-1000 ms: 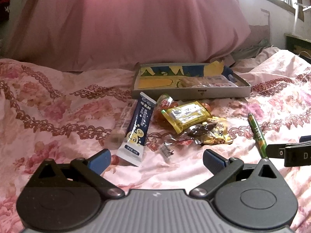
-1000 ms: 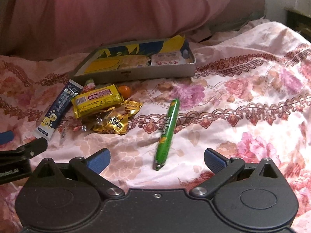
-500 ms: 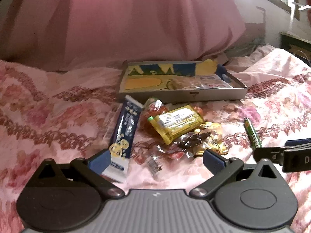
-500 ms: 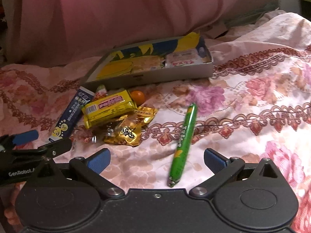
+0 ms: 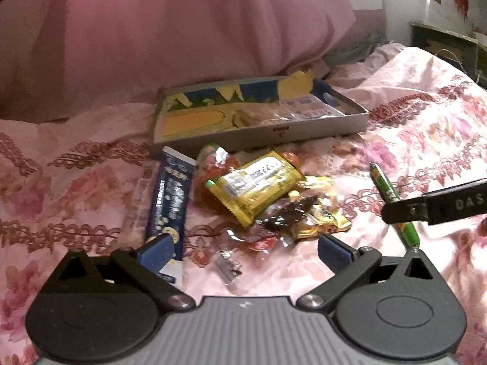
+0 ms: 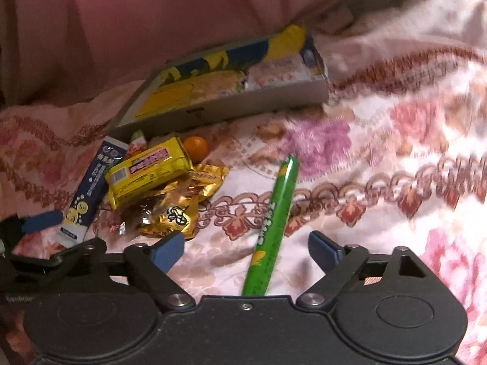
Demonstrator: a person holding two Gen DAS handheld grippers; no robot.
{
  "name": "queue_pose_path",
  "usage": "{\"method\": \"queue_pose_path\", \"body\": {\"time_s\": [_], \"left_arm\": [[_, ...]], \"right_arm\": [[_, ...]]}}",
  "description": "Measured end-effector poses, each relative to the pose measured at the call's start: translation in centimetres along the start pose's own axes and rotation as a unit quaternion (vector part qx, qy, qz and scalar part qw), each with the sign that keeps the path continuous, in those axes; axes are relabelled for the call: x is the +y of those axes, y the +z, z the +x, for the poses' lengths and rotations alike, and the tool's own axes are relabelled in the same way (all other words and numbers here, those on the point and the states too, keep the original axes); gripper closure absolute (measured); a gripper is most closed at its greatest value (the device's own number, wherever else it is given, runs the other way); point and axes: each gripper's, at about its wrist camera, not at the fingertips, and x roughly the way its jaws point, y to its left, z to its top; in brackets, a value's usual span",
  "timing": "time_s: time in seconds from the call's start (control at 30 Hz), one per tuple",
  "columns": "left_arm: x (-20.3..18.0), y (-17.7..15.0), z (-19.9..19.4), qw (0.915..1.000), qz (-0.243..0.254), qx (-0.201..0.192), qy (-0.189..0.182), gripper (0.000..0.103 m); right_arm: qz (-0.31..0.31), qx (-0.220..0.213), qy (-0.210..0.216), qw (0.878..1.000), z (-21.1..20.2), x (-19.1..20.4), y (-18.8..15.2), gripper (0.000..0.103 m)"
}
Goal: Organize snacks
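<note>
1. The right gripper point(image 6: 246, 251) is hovering low over the floral pink bedspread point(image 6: 395, 158) with its jaws spread wide and nothing between the pads; the long green stick-shaped snack in a glossy wrapper point(image 6: 272, 222) is lying directly between its two fingers, near end running under the gripper body.
2. The left gripper point(image 5: 243, 248) is likewise standing released and empty, its left pad sitting over the near end of the dark blue flat sachet with white print point(image 5: 170, 200).
3. The shallow grey cardboard tray with a blue and yellow lining point(image 5: 274, 132) is lying well ahead of both grippers, and it is already holding what appears to be two wrapped snacks, a pale biscuit pack and a white packet with red print.
4. Ahead of the left gripper, one yellow rectangular wafer pack point(image 5: 255, 187) is resting atop one crumpled gold foil packet point(image 5: 319, 213); one small clear-wrapped candy point(image 5: 228, 263) is lying just in front of it.
5. One round orange sweet point(image 6: 195, 146) is sitting behind the pile, beside a red and green wrapped item that is too hidden to identify.
6. Judged from this layout, the sorting is standing at an early stage: roughly seven items are still waiting outside the tray, with the green stick probably next.
</note>
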Motion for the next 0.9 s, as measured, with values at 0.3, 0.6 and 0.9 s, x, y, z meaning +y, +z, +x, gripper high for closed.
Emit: {"method": "queue_pose_path", "body": {"time_s": [0.3,0.6,0.9], "left_arm": [[-0.2,1.1,2.7,0.9995,-0.009,0.020,-0.024,0.000],[1.3,2.0,5.5,0.9941,0.017,0.066,-0.084,0.013],[1.9,1.9,6.0,0.9918,0.005,0.081,-0.099,0.028]], "right_arm": [[0.011,0.002,0.027,1.000,0.9,-0.3,0.1,0.029],[-0.026,-0.004,0.020,0.999,1.8,0.6,0.2,0.058],[-0.037,-0.006,0.015,0.999,1.9,0.6,-0.1,0.070]]}}
